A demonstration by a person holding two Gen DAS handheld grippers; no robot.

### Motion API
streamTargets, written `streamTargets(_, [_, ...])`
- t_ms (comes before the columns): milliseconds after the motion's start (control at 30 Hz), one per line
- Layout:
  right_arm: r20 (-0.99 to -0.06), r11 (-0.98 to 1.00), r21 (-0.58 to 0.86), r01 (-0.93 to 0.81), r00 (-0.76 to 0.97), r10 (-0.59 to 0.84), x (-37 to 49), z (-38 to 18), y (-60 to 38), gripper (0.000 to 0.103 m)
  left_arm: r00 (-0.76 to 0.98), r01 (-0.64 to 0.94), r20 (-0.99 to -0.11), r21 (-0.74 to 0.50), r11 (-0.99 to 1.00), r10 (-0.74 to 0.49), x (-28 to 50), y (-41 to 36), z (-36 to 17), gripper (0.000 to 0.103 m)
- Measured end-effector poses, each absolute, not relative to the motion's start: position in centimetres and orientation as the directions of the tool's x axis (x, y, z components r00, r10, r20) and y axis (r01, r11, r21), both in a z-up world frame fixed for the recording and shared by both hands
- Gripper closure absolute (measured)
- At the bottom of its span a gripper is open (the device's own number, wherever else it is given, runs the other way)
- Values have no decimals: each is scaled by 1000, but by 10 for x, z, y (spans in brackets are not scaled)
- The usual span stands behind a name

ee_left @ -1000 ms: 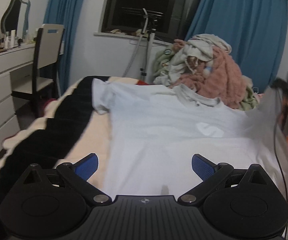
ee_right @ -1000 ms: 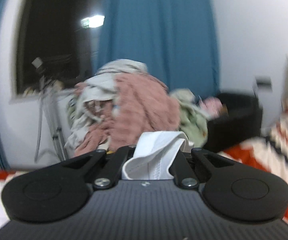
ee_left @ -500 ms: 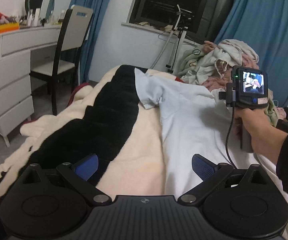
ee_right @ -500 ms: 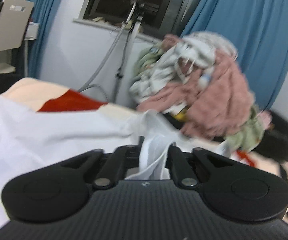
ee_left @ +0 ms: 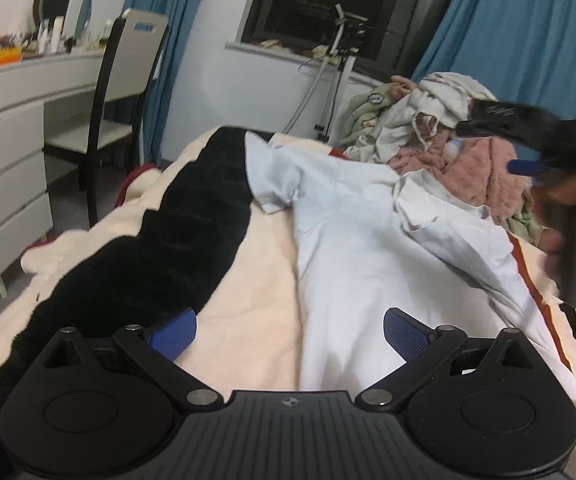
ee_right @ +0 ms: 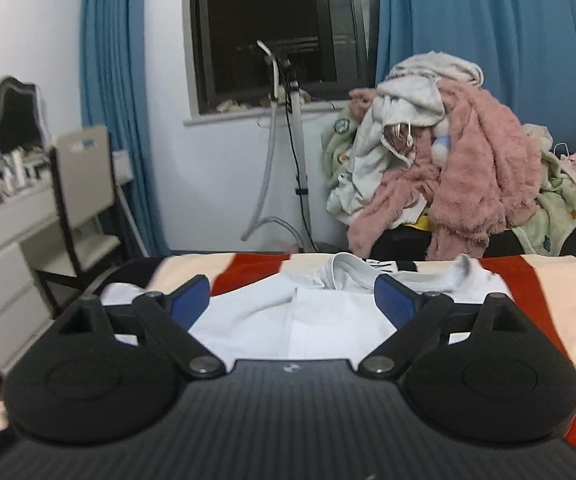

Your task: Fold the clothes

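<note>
A white T-shirt point(ee_left: 367, 264) lies flat on the striped bed blanket point(ee_left: 248, 300), one short sleeve point(ee_left: 272, 176) spread to the left and its right side folded over the chest. My left gripper point(ee_left: 288, 334) hovers open over the shirt's lower hem, nothing between its blue pads. In the right wrist view the shirt point(ee_right: 319, 320) lies under my right gripper point(ee_right: 291, 302), which is open just short of the collar point(ee_right: 351, 272). A person's hand point(ee_left: 555, 208) holds the blurred right gripper at the right edge of the left wrist view.
A heap of pink, white and green clothes point(ee_right: 447, 160) stands past the head of the bed. A garment steamer pole point(ee_right: 297, 140) rises by the window. At the left are a chair point(ee_left: 128, 80) and a white dresser point(ee_left: 8, 140). A black stripe point(ee_left: 148, 248) crosses the blanket.
The right gripper, shut on the shirt's edge before, carried it across over the shirt and let go; it is now open. The left gripper stayed open and swung left.
</note>
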State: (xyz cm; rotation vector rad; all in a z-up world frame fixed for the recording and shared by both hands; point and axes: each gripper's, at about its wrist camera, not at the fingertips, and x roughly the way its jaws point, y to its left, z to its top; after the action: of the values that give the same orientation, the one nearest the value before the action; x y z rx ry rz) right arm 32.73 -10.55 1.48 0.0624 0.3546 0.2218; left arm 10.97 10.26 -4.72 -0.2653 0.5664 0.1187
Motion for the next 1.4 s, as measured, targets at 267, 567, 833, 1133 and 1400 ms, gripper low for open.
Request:
streamTargets(267, [-318, 972, 89, -217, 919, 234, 151, 22, -146, 13, 865, -120, -501, -170, 978, 18, 68, 72, -23, 2])
streamTargets(567, [-294, 979, 90, -184, 934, 202, 26, -6, -187, 12, 894, -48, -447, -113, 992, -8, 10, 34, 2, 2])
streamTargets(833, [-289, 981, 112, -160, 939, 186, 1, -17, -210, 12, 878, -29, -478, -88, 996, -17, -13, 12, -8, 2])
streamTargets(1133, [-281, 978, 168, -126, 944, 170, 0, -14, -229, 12, 865, -38, -502, -74, 997, -5, -6, 9, -19, 2])
streamTargets(1400, [-270, 975, 206, -84, 953, 139, -1, -7, -258, 12, 857, -36, -514, -37, 999, 12, -3, 6, -25, 2])
